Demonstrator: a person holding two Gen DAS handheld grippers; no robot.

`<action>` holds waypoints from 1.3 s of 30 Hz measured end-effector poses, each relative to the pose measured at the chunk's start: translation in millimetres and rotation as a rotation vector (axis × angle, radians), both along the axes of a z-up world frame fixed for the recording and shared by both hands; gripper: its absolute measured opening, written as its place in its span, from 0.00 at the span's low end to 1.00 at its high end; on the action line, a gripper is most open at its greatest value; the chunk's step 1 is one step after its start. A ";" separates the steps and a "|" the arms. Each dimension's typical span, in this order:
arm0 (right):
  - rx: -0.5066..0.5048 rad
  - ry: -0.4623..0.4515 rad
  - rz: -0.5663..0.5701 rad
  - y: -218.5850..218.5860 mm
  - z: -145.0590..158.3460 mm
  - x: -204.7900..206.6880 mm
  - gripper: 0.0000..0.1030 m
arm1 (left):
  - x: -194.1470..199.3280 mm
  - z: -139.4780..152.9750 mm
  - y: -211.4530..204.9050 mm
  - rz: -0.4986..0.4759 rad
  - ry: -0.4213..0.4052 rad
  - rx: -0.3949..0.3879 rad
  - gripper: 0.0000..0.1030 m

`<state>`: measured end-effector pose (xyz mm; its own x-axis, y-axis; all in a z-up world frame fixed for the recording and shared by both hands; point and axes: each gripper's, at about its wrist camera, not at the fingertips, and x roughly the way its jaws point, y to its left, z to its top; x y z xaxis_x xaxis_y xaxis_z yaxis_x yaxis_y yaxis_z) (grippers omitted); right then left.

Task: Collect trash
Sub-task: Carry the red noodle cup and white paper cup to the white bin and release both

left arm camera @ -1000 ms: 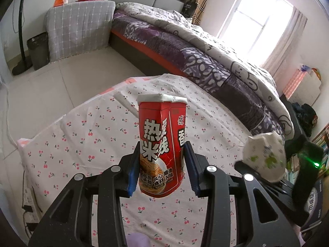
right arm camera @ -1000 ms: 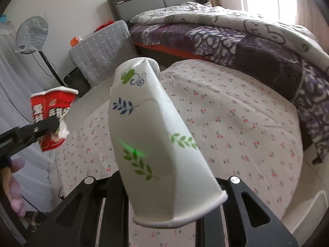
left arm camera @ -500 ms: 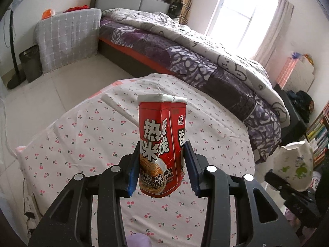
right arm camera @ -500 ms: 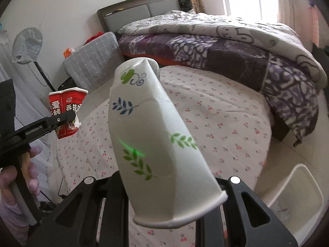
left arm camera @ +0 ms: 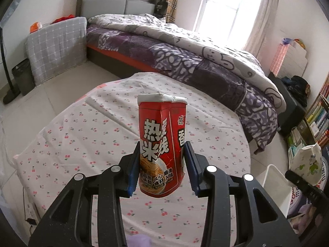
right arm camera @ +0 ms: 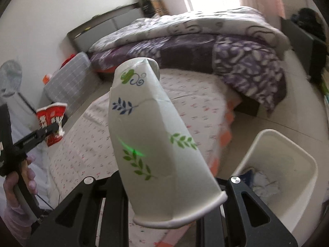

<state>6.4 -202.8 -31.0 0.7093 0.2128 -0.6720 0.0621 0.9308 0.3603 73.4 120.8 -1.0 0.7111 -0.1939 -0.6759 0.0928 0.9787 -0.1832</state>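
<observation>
Beside the white bin (right arm camera: 296,144) now, both hand-held grippers stay clamped: left on noodle carton (left arm camera: 162,144), right on paper cup (right arm camera: 156,140).

Cherry-print cloth (left arm camera: 86,135) covers the table (nothing else visible).

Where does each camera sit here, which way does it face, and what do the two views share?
Left wrist: on the left claw, looking along its fingers over the cherry-print table toward the bed; it grips a red noodle cup.
Right wrist: on the right claw, tilted down over the table's edge toward the white bin; it grips a leaf-print paper cup. The gloved left hand shows at the left edge.
Shared: table, bed, bin, both cups, and each view catches the other claw.
</observation>
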 end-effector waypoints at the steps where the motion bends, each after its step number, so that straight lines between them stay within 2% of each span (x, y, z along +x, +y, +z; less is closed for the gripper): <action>1: -0.001 -0.003 -0.016 -5.6 0.2 -2.8 0.21 | -0.5 0.7 -5.4 -0.008 -0.003 0.000 0.37; 10: -0.005 0.010 -0.158 -55.2 1.4 -24.8 0.24 | -2.3 -1.6 -52.0 -0.089 -0.004 0.012 0.37; 15: 0.007 0.071 -0.230 -81.2 -8.9 -33.7 0.25 | -5.6 -3.1 -81.1 -0.136 -0.004 0.013 0.37; 18: -0.003 0.109 -0.284 -96.0 -14.9 -40.1 0.29 | -8.8 -4.0 -100.9 -0.174 0.001 0.010 0.37; 19: -0.008 0.122 -0.305 -100.6 -15.9 -42.8 0.39 | -10.1 -3.9 -107.6 -0.187 0.002 0.008 0.37; 20: -0.012 0.132 -0.330 -106.6 -16.7 -46.5 0.56 | -12.4 -3.8 -118.0 -0.210 0.004 0.004 0.37; 21: -0.018 0.134 -0.355 -111.9 -16.9 -50.5 0.63 | -14.6 -3.9 -126.3 -0.229 0.004 0.002 0.37; 22: -0.024 0.131 -0.375 -115.8 -16.7 -54.1 0.70 | -16.9 -4.1 -134.7 -0.249 0.005 0.003 0.37; 25: -0.047 0.119 -0.444 -131.2 -13.3 -67.3 0.79 | -24.9 -6.7 -162.0 -0.308 0.009 0.005 0.37; 34: -0.112 0.031 -0.616 -166.9 8.4 -97.8 0.86 | -53.3 -27.5 -249.3 -0.486 0.057 0.033 0.37; 39: -0.111 -0.018 -0.716 -186.4 20.4 -115.9 0.87 | -70.4 -44.0 -299.6 -0.577 0.085 0.055 0.38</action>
<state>-109.6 -389.2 -10.6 0.6601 -0.3770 -0.6498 0.6654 0.6949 0.2728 3.0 -178.7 -45.0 0.4438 -0.4964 -0.7460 0.6008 0.7825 -0.1633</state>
